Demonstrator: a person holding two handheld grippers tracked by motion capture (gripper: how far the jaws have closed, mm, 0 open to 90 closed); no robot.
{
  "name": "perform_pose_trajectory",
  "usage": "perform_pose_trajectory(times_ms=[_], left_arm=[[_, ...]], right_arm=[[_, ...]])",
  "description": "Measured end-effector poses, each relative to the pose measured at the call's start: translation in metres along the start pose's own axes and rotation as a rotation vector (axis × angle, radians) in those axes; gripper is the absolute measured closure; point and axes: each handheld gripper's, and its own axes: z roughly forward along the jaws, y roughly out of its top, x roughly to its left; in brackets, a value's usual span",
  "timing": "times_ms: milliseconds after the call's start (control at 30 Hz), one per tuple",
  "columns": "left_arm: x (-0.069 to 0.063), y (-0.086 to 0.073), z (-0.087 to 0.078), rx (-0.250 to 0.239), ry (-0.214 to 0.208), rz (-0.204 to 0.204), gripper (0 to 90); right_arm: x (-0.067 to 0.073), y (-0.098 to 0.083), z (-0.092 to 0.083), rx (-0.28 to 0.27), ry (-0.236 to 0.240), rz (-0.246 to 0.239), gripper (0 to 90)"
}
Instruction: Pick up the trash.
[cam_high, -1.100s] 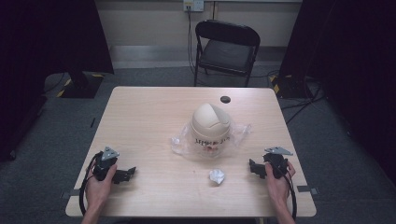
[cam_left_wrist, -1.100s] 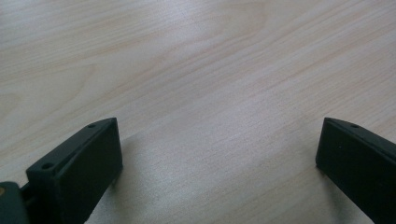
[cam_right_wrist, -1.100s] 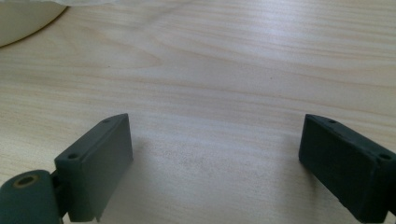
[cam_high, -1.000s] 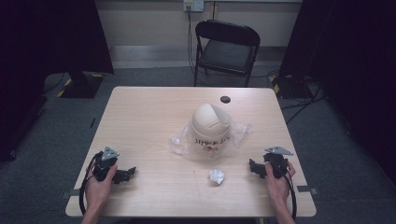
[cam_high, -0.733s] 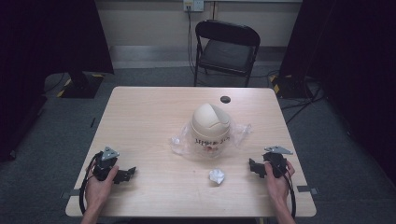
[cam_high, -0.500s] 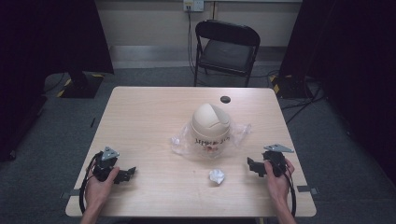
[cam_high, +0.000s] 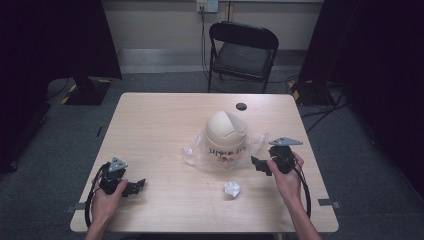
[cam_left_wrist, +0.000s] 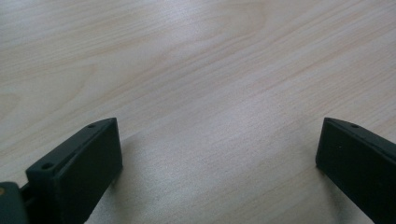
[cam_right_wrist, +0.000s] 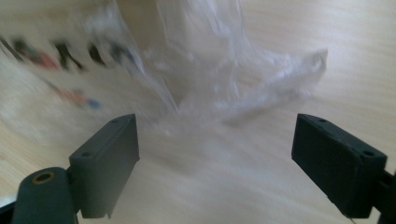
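Tabletop (cam_high: 150, 125) carries everything here, pale wood with most of its surface bare, which leaves you room to work from both sides. Near its middle stands the bin (cam_high: 226, 139), a beige tub with a domed swing lid, upright on a sheet of clear plastic wrap (cam_high: 192, 154) that spreads out from under it to left and right; the bin pins the plastic down, so it probably won't come free without lifting or tilting the bin. Your right gripper (cam_high: 261, 165) sits just beside the bin's right flank with its jaws spread wide and holding nothing, pointed at the plastic (cam_right_wrist: 243, 79), which looks like the thing you are reaching for. Your left gripper (cam_high: 134, 187) rests low near the front left corner, well apart from the bin, jaws likewise spread over bare wood (cam_left_wrist: 219, 93). A crumpled white wad (cam_high: 231, 188) lies in front of the bin, and a small dark disc (cam_high: 241, 106) lies near the far edge.

The lettering on the bin is blurred in the right gripper view and too small to read from above. You cannot tell how far the plastic runs beneath the bin, nor what the disc is.
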Motion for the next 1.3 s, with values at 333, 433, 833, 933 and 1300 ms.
perform_pose_trajectory(times_ms=[333, 433, 833, 933, 1300], left_arm=[[0.0, 0.0, 0.0, 0.002, 0.0, 0.003, 0.0], [0.0, 0.0, 0.0, 0.0, 0.0, -0.001, 0.0], [-0.001, 0.0, 0.0, -0.005, -0.002, -0.011, 0.0], [0.0, 0.0, 0.0, 0.002, -0.001, 0.003, 0.0], [0.0, 0.0, 0.0, -0.001, 0.0, -0.002, 0.0]], right_arm=[[0.002, 0.044, -0.006, -0.037, 0.046, -0.024, 14.7], [0.003, 0.055, -0.006, -0.051, 0.042, -0.04, 14.7], [-0.001, 0.095, 0.005, -0.088, 0.05, -0.048, 15.6], [0.002, 0.103, 0.011, -0.069, 0.053, -0.055, 16.1], [0.004, 0.112, 0.031, -0.008, 0.067, -0.027, 17.1]])
